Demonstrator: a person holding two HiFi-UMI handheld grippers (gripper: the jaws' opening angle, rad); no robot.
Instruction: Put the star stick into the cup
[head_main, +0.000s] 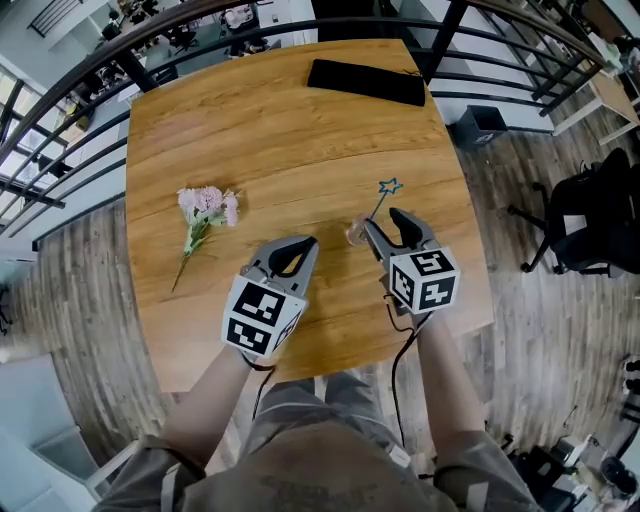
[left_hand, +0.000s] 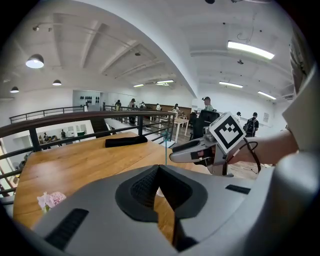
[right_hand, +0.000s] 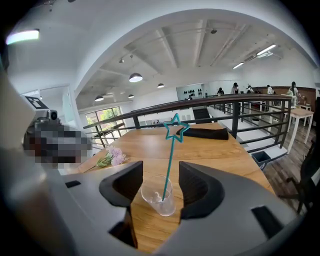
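A clear plastic cup (right_hand: 157, 196) stands upright on the wooden table (head_main: 280, 140). The teal star stick (right_hand: 170, 159) leans inside it, its star (right_hand: 176, 128) well above the rim. My right gripper (right_hand: 160, 183) is open, one jaw on each side of the cup, and neither pad touches it. In the head view the star (head_main: 390, 186) shows just beyond the right gripper (head_main: 388, 227), with the cup (head_main: 356, 234) at its left jaw. My left gripper (head_main: 298, 253) hovers to the left of the cup, shut and empty. In the left gripper view its jaws (left_hand: 159, 168) meet.
A bunch of pink flowers (head_main: 205, 213) lies on the left part of the table. A long black case (head_main: 365, 82) rests near the far edge. Black railings (head_main: 80, 150) surround the table, and a black chair (head_main: 590, 215) stands to the right.
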